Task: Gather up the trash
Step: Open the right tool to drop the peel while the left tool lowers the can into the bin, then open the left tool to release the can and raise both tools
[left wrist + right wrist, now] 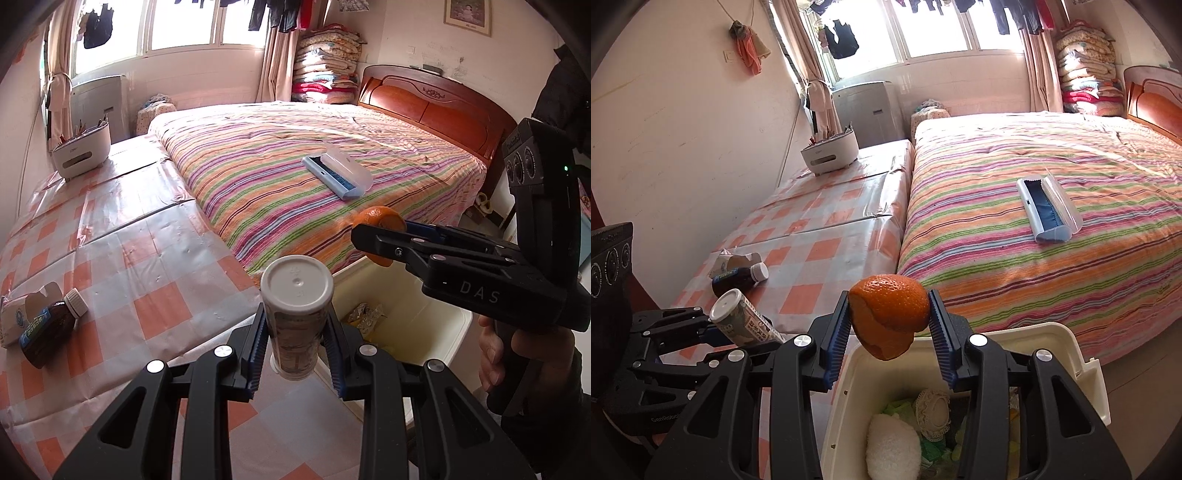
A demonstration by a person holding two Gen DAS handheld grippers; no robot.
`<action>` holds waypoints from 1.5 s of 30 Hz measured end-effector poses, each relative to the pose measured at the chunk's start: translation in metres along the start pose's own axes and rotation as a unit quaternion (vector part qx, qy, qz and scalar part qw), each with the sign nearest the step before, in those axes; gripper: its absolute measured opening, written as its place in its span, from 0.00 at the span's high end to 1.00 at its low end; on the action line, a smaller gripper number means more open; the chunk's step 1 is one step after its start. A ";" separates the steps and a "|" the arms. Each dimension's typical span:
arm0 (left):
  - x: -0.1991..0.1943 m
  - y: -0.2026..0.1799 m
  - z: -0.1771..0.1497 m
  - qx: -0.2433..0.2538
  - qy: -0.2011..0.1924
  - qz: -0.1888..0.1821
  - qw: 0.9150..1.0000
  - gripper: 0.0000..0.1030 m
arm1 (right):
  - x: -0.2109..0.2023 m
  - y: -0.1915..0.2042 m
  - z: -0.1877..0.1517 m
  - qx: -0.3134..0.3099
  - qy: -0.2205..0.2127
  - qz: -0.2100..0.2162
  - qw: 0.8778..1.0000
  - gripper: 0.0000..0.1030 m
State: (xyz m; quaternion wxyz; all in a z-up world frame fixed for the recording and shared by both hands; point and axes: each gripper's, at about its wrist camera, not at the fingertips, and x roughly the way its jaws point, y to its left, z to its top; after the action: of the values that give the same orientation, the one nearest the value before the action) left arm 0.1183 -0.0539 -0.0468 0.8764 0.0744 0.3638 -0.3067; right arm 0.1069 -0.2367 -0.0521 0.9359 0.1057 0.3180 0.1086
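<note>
Nearest to me: my left gripper (295, 334), pads clamped on a white-capped paper-labelled tube (295, 306), held above the checked table edge beside the bin. My right gripper (889, 323) has an orange peel (889, 314) between its pads, over the open white trash bin (1067, 341); inside I see wrappers and soft white items. On the checked tablecloth (820, 251): a dark bottle (738, 277) lying against a torn carton (729, 261). Further: white organiser (830, 153), striped bed (1015, 236) with a blue-and-white case (1049, 208).
</note>
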 end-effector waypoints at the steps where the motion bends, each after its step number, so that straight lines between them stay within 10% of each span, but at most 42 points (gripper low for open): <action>1: 0.001 -0.003 0.000 0.002 0.001 -0.002 1.000 0.73 | -0.001 -0.002 0.000 0.002 -0.001 -0.001 1.000 0.60; 45: 0.036 -0.081 0.003 0.066 0.013 -0.055 0.996 0.71 | -0.030 -0.064 -0.001 0.125 -0.064 -0.034 0.990 0.41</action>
State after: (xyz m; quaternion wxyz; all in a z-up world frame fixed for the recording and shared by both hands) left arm 0.0921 -0.1371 -0.0618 0.8467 0.1164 0.3573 -0.3766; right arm 0.0914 -0.3054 -0.0529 0.9367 0.2180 0.2723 0.0293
